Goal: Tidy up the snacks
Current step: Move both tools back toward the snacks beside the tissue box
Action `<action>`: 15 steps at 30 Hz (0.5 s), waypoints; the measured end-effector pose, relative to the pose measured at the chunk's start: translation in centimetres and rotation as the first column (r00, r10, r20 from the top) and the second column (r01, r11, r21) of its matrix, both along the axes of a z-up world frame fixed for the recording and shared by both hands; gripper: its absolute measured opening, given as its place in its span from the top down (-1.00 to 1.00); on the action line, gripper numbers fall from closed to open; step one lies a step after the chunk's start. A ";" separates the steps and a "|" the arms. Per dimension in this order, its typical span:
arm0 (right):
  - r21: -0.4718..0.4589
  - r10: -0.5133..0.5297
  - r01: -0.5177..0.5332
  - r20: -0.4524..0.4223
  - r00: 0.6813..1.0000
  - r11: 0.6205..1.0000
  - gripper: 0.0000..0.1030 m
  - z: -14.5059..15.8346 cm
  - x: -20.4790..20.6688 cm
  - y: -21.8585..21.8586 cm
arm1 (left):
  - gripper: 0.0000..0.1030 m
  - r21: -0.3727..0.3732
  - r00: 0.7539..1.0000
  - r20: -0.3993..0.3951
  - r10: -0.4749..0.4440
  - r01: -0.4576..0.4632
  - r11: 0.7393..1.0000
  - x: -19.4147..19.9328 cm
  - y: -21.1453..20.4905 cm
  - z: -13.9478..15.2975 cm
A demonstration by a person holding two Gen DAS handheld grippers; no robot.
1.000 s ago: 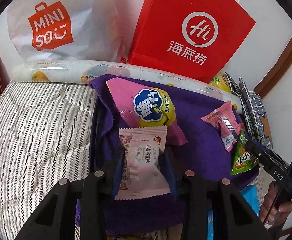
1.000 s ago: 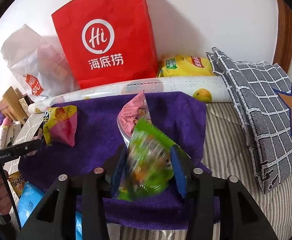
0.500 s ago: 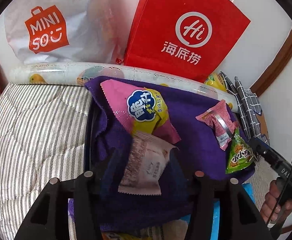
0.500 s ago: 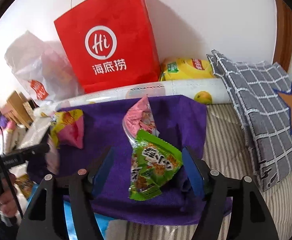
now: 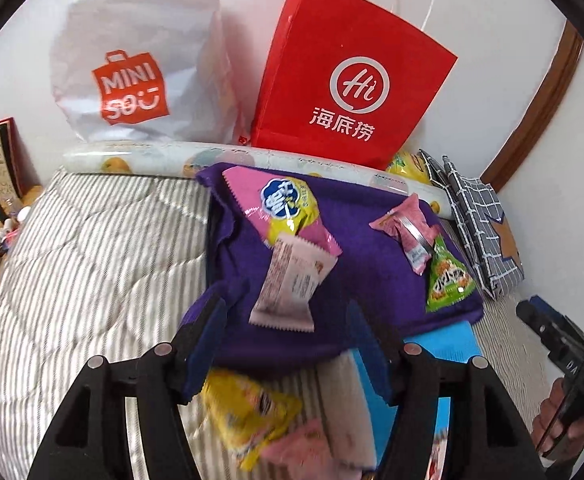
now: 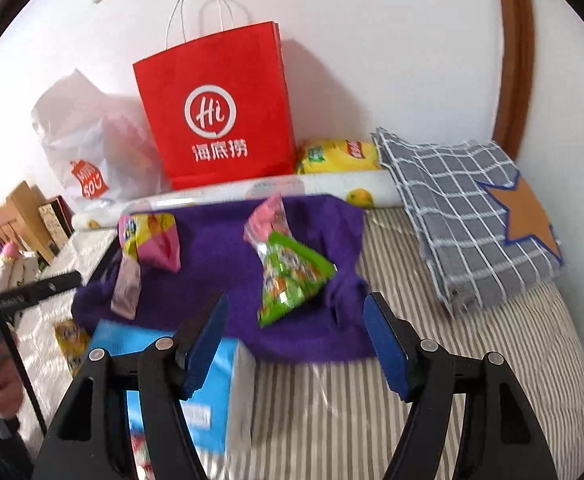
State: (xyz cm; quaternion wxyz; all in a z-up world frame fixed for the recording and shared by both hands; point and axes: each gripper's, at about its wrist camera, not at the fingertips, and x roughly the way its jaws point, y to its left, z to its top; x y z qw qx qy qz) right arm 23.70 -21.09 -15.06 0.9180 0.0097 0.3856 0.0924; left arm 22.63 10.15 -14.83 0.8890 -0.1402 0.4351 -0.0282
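Observation:
A purple towel lies on the striped bed. On it lie a pale pink packet, a pink-and-yellow packet, a small pink packet and a green packet. My left gripper is open and empty, just short of the pale pink packet. My right gripper is open and empty, just short of the green packet. Near me a yellow packet and a pink packet lie on the bed.
A blue-and-white box lies by the towel's near edge. A red paper bag and a white MINISO bag stand at the wall behind a printed roll. A folded checked cloth lies right.
Both grippers have opened, let go of their packets and drawn back. The pale pink packet and the green packet now lie on the towel.

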 end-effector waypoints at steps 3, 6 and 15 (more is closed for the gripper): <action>-0.023 -0.008 0.007 -0.018 1.000 1.000 -0.35 -0.4 -1.7 -0.1 | -0.20 -0.008 1.000 0.002 -0.006 0.006 1.000 -1.8 0.3 0.3; -0.014 0.011 -0.011 -0.051 0.999 1.000 -0.35 -0.9 -3.9 -0.2 | -0.20 -0.010 1.000 0.001 -0.013 0.013 1.000 -3.3 0.5 0.4; 0.055 0.113 -0.105 -0.171 0.979 0.993 -0.23 -4.4 -8.5 0.3 | -0.21 0.013 1.000 0.000 -0.024 0.024 1.000 -5.7 0.4 1.0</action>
